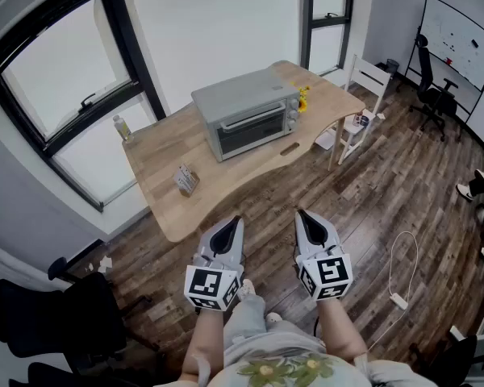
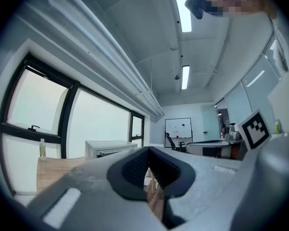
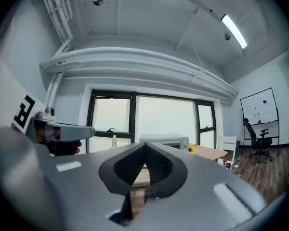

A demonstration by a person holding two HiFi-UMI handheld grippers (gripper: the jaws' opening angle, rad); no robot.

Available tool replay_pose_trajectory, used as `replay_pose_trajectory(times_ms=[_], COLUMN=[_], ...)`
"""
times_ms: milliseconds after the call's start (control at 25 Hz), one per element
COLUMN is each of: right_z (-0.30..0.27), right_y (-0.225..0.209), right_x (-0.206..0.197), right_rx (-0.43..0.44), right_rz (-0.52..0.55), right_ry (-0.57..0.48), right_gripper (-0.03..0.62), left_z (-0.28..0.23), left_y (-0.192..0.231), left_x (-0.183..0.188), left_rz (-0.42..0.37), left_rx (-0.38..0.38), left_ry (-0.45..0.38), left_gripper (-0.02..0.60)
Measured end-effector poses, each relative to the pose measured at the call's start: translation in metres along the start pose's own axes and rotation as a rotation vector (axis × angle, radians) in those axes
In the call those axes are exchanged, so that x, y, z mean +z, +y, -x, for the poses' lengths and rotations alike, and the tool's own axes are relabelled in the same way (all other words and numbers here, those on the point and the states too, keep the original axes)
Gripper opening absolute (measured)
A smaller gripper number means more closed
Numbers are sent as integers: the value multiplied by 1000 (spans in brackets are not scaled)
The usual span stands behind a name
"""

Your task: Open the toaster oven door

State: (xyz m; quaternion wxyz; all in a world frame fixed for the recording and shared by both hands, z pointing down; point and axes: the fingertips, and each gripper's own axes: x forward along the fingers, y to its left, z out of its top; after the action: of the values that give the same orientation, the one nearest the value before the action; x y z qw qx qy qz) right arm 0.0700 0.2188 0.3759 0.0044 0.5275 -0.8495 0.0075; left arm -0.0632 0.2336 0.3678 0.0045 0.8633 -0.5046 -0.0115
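Observation:
A grey toaster oven (image 1: 247, 111) stands on the wooden table (image 1: 165, 160), its glass door shut and its handle bar across the top of the door. It shows small and far in the left gripper view (image 2: 110, 147) and in the right gripper view (image 3: 164, 140). My left gripper (image 1: 235, 221) and right gripper (image 1: 300, 214) are held side by side over the floor, well short of the table's near edge. Both point level at the table, jaws shut with nothing between them.
On the table are a small holder with cards (image 1: 186, 179), a bottle (image 1: 122, 127) near the window and a yellow thing (image 1: 303, 99) beside the oven. A white chair (image 1: 360, 95) stands at the table's right end. Black office chairs (image 1: 432, 85) and a whiteboard (image 1: 460, 39) are far right.

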Motion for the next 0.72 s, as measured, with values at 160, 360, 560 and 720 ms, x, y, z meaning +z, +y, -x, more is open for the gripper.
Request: replay_pose_trajectory(times_ms=[160, 360, 560, 720], right_z=[-3, -12, -33, -56], right_y=[-5, -6, -7, -16], right_x=[3, 12, 10, 7], right_rx=[0, 11, 46, 60], right_rz=[16, 110, 199, 248], right_ry=[-4, -40, -19, -4], right_gripper=[-2, 0, 25, 98], left_z=[-6, -15, -32, -54], left_y=[3, 11, 27, 42], left_x=[1, 4, -1, -7], left_rz=[4, -24, -78, -123], left_rx=[11, 28, 37, 37], left_ry=[4, 4, 27, 51], left_gripper=[2, 3, 38, 114])
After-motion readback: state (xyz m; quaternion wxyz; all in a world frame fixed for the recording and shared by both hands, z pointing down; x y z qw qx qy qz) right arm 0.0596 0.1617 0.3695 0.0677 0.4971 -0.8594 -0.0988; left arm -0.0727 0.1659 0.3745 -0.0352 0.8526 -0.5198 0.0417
